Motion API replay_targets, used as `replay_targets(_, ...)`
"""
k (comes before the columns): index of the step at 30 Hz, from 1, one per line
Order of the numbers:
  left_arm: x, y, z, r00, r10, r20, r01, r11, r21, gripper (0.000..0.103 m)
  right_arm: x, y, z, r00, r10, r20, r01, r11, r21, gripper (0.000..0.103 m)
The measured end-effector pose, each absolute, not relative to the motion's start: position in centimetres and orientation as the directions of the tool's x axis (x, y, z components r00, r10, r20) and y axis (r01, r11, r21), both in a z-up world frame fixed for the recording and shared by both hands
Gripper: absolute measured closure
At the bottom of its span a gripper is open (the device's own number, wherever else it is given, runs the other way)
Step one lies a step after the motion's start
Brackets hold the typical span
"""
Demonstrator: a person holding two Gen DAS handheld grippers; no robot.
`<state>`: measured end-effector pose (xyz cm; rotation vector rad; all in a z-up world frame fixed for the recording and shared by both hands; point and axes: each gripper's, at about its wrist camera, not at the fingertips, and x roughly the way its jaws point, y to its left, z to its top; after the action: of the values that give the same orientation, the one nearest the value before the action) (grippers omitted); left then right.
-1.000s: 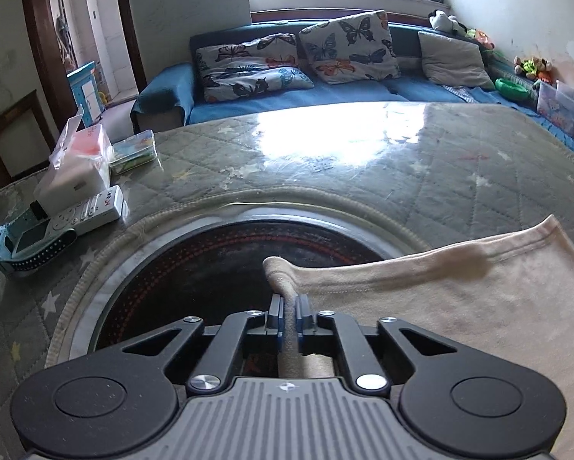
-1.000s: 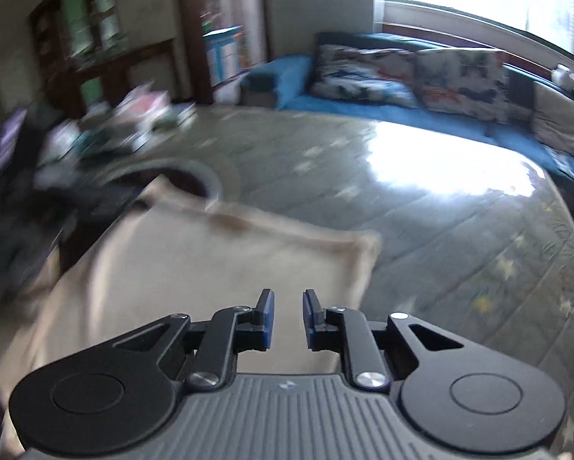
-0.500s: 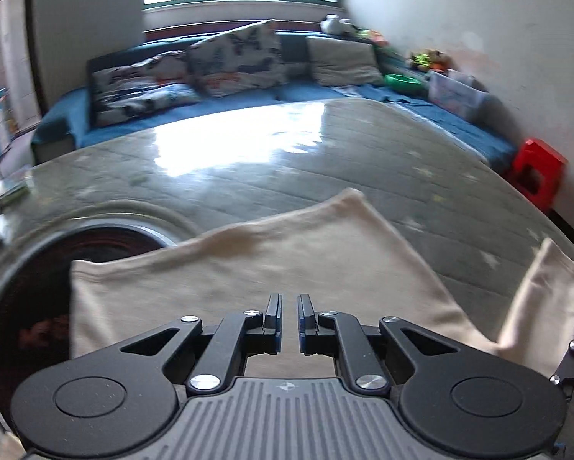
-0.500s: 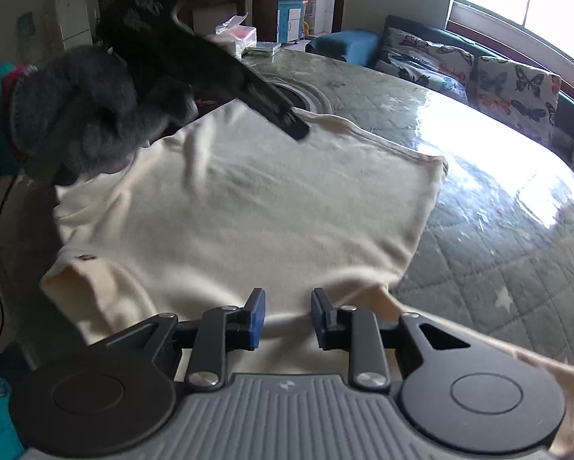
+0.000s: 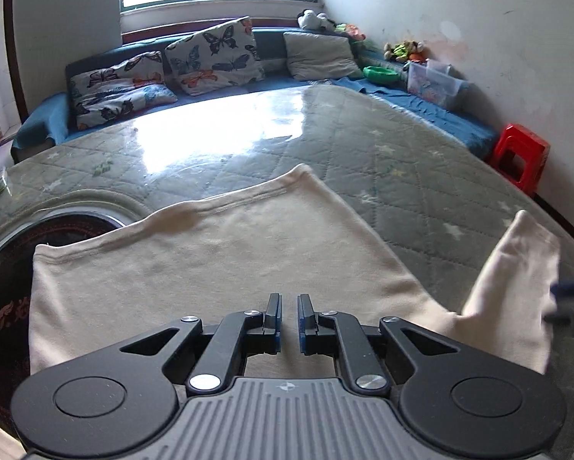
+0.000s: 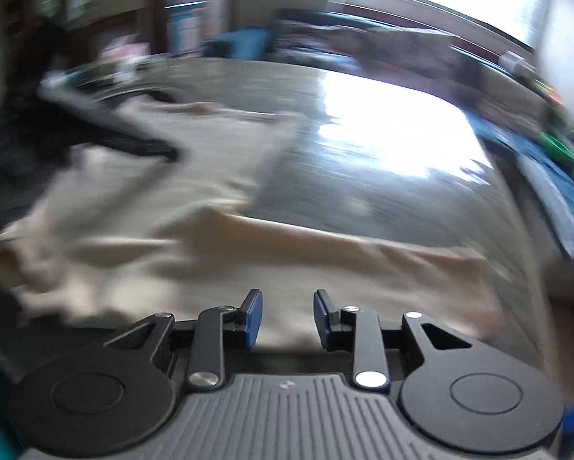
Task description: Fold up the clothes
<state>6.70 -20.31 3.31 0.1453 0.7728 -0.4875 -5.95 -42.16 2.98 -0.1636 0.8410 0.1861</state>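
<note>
A cream T-shirt (image 5: 218,253) lies spread on the quilted table cover (image 5: 421,176), hem toward the sofa. Its right sleeve (image 5: 517,291) stands lifted at the right edge of the left wrist view. My left gripper (image 5: 288,320) hovers over the shirt's near part, jaws slightly apart and empty. In the blurred right wrist view the shirt (image 6: 195,237) lies ahead with its sleeve (image 6: 421,268) stretching right. My right gripper (image 6: 287,316) is open and empty just above the fabric. The left gripper's dark arm (image 6: 133,142) shows at the left.
A round dark inset (image 5: 15,268) sits in the table under the shirt's left edge. A blue sofa with butterfly cushions (image 5: 210,53) runs along the far side. A red stool (image 5: 522,157) stands by the right wall.
My left gripper let go of the shirt's edge and swung right over the spread shirt. My right gripper opened wider and is moving fast; its view is now blurred.
</note>
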Motion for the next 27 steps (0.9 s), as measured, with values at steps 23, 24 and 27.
replay_targets(23, 1.3, -18.7, 2.2, 0.62, -0.401, -0.674, 0.502, 0.863, -0.052, 0.093, -5.4, -52.7, 0.3, 0.725, -0.223, -0.652, 0.285, 0.958, -0.01, 0.099)
replay_targets(24, 1.2, -18.7, 2.1, 0.621, -0.402, -0.673, 0.503, 0.863, -0.051, 0.093, -5.5, -52.6, 0.3, 0.725, -0.234, -0.648, 0.289, 0.957, -0.022, 0.099)
replay_targets(27, 1.0, -18.8, 2.0, 0.631, -0.4, -0.664, 0.511, 0.859, -0.032, 0.093, -5.7, -52.3, 0.3, 0.724, -0.266, -0.636, 0.3, 0.952, -0.057, 0.099)
